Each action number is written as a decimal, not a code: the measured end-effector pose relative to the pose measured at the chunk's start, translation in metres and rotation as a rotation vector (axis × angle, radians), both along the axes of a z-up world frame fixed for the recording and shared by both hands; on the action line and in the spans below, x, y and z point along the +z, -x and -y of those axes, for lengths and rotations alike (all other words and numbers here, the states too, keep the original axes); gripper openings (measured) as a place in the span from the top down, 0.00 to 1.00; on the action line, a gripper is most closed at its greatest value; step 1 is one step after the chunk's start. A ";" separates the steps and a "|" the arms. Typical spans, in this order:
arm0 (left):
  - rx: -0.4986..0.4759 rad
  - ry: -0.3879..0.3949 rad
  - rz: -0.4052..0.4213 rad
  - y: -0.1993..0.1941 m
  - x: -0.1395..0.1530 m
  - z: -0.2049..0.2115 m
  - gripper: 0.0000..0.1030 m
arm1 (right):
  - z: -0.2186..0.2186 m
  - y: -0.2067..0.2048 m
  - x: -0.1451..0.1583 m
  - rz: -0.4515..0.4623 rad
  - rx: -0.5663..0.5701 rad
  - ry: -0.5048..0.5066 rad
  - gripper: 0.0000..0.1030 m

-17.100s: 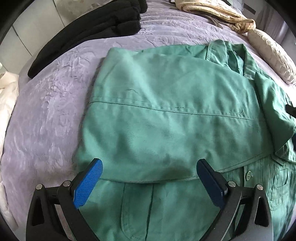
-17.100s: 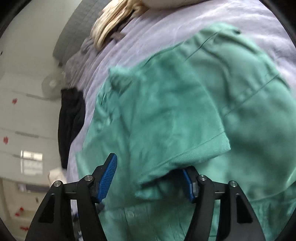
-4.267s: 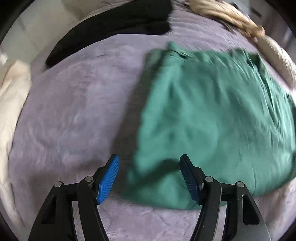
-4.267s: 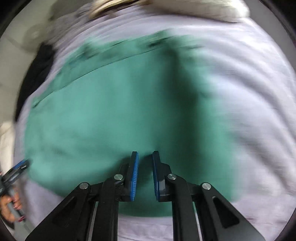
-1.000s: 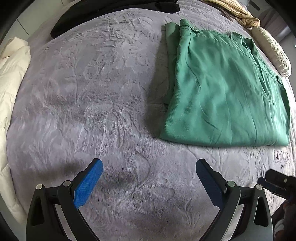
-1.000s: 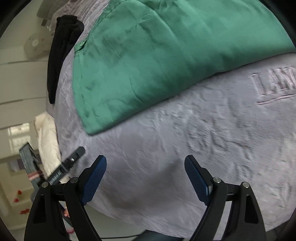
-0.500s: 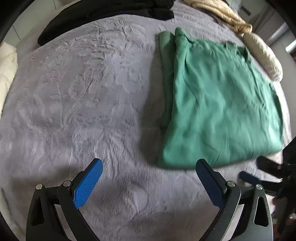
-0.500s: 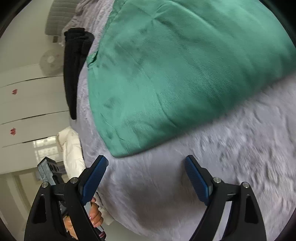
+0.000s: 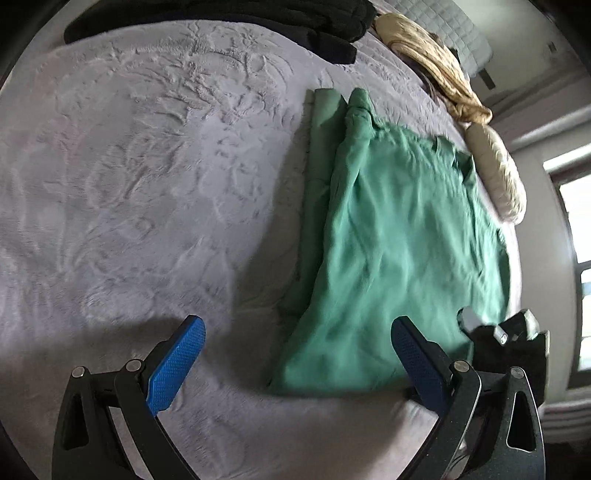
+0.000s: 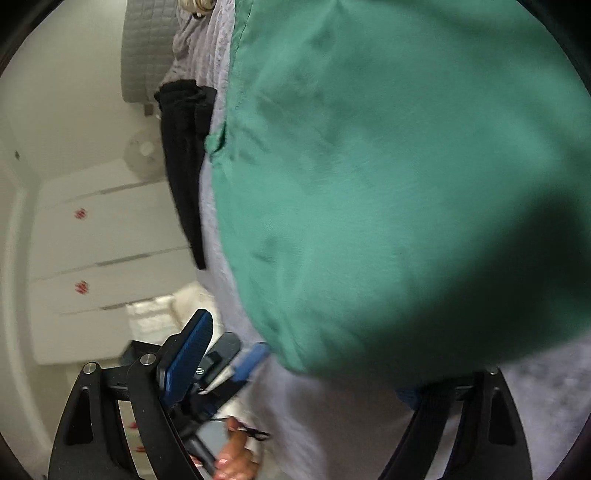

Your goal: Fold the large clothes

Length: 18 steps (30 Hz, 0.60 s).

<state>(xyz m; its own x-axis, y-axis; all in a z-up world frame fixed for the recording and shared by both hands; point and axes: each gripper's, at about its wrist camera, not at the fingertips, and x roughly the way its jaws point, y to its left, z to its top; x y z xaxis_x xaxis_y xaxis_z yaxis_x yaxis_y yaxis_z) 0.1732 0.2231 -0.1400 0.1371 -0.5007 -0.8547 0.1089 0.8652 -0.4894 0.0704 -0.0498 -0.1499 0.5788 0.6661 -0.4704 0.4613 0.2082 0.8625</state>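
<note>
Both grippers moved closer; green shirt (image 9: 399,236) between left fingers (image 9: 175,363).

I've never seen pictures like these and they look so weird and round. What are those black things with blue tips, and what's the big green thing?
Those black things are grabbers, like big tweezers. A person holds one in each hand, and each has a little camera looking along its two fingers. The camera lens bends everything, so the pictures look round.

One picture is from the left gripper. Its blue fingers are spread wide open and hold nothing. The other is from the right gripper, also open, very close to the cloth, with one finger partly hidden under its edge.

The green thing is a big green shirt, folded into a flat rectangle. It lies on a bed with a soft grey blanket. Farther back are black clothes, a tan cloth and a cream pillow. Nothing is being held right now.
</note>
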 end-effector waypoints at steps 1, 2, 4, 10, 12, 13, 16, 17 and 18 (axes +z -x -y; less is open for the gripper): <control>0.005 0.024 -0.007 0.000 0.001 0.003 0.02 | -0.001 0.000 -0.002 0.002 -0.014 -0.025 0.22; 0.006 0.040 -0.009 0.007 0.004 0.008 0.02 | -0.001 0.000 -0.004 0.006 -0.029 -0.059 0.41; 0.002 0.073 -0.022 0.001 0.004 0.012 0.02 | 0.002 0.002 -0.009 -0.006 -0.041 -0.108 0.76; -0.038 0.333 -0.145 -0.027 -0.010 0.029 0.02 | 0.011 -0.005 0.025 0.105 0.045 -0.063 0.90; -0.057 0.389 -0.172 -0.037 -0.015 0.042 0.02 | 0.013 -0.009 0.040 0.135 0.082 -0.022 0.90; -0.064 0.396 -0.178 -0.040 -0.016 0.048 0.02 | 0.013 -0.012 0.045 0.146 0.095 -0.007 0.90; -0.103 0.393 -0.194 -0.048 -0.021 0.073 0.02 | 0.012 -0.014 0.049 0.149 0.118 0.017 0.90; -0.118 0.379 -0.196 -0.048 -0.023 0.080 0.02 | 0.011 -0.012 0.047 0.142 0.123 0.024 0.90; -0.136 0.342 -0.195 -0.048 -0.026 0.088 0.02 | 0.009 -0.009 0.042 0.126 0.127 0.024 0.90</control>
